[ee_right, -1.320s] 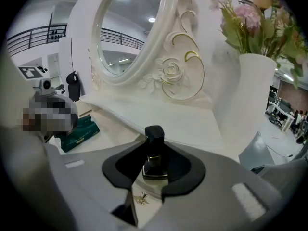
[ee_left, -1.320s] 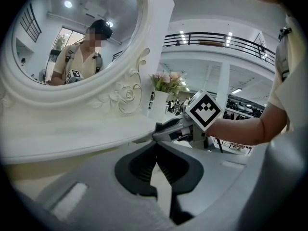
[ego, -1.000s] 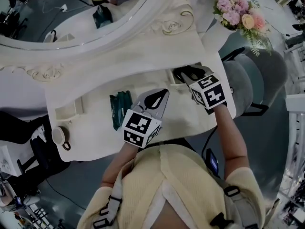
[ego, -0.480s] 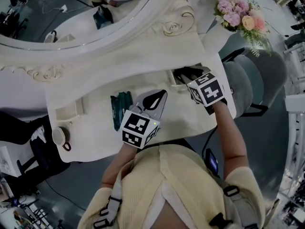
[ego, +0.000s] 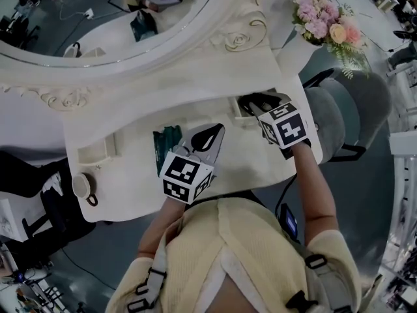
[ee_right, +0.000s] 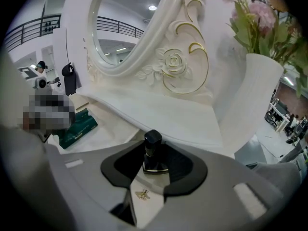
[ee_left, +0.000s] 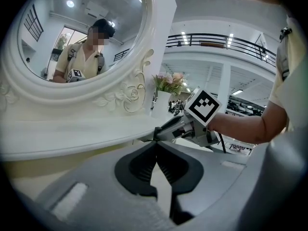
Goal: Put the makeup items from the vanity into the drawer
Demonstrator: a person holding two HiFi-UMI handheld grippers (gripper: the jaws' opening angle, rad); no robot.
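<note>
Right gripper (ego: 254, 102) has just been easing open; its jaws stand loosely round a dark bottle (ee_right: 154, 159) upright in the drawer (ego: 234, 104). Left gripper (ego: 220, 129) (empty, jaws together) hovers over the vanity (ego: 130, 168) beside a green packet (ego: 166, 142).

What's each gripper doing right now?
Left gripper: closed, empty.
Right gripper: jaws have just been opening; a dark bottle stands between them, seemingly let go.

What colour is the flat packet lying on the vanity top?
Dark green; the packet shows best in the right gripper view.
</note>
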